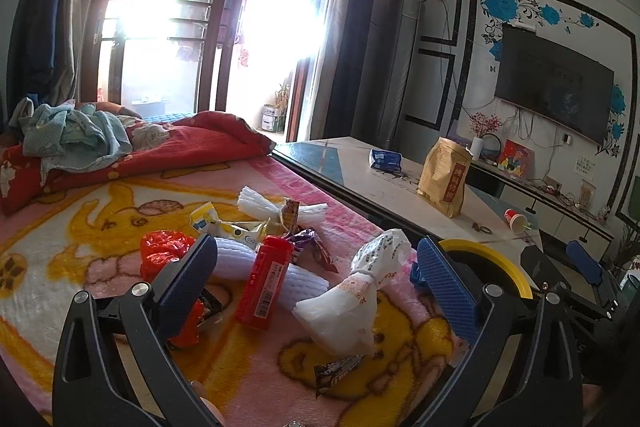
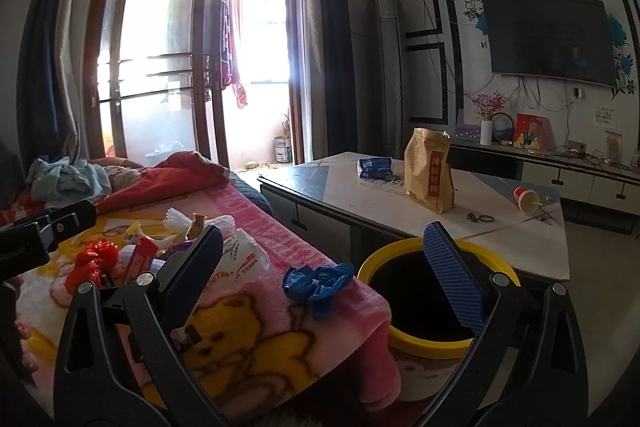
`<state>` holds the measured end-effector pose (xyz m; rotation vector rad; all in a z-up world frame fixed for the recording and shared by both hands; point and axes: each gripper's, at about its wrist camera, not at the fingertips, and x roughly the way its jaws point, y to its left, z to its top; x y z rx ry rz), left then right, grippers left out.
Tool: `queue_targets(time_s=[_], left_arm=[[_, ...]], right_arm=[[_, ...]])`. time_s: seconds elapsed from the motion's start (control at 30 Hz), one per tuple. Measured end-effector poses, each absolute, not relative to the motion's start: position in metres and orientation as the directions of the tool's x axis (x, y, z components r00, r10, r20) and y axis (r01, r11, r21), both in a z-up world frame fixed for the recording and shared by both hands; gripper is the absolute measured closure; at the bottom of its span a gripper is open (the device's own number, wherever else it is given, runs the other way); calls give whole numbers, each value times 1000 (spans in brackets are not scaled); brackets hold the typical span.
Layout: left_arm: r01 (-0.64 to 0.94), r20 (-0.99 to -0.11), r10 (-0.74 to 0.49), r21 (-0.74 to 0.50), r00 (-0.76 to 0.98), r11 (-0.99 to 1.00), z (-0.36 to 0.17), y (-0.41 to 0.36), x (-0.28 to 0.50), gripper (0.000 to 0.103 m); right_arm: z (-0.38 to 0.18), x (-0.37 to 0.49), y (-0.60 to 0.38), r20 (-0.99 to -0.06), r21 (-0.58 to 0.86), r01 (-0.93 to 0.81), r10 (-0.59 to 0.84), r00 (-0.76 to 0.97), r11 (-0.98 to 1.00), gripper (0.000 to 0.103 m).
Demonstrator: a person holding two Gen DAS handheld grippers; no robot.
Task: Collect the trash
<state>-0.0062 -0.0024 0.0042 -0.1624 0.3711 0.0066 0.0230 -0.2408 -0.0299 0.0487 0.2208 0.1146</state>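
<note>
Pink fleece with yellow cartoon bears covers the bed (image 1: 60,235), and the trash lies scattered across it. The left gripper (image 1: 316,271) hangs above the pile with its 2 fingers spread wide and nothing between them; framed in that gap are a red tube (image 1: 266,283) lying tilted, a knotted white plastic bag (image 1: 352,303) just beside it, and a dark candy wrapper (image 1: 336,373) nearer the camera. A crumpled red plastic bag (image 1: 162,251) sits by the left finger, and white foam netting (image 1: 276,207) and a yellow-white wrapper (image 1: 224,225) lie further back. The right gripper (image 2: 324,263) is likewise wide apart and empty, held over the bed's corner, where a crumpled blue bag (image 2: 316,281) rests near the edge. Just beyond that corner, on the floor, stands a yellow-rimmed bin (image 2: 400,341) with a dark inside. Behind it, a low table (image 2: 520,247) carries a brown paper pouch (image 2: 428,169), a blue packet (image 2: 374,167) and a tipped red cup (image 2: 526,199).
</note>
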Motion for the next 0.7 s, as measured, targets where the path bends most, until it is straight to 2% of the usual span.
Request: queue_targets(time_s=[0.7], left_arm=[[-46, -366, -16, -162, 931, 986, 2, -2, -3, 6]], right_arm=[[-32, 26, -243, -224, 55, -95, 105, 969, 994, 11]])
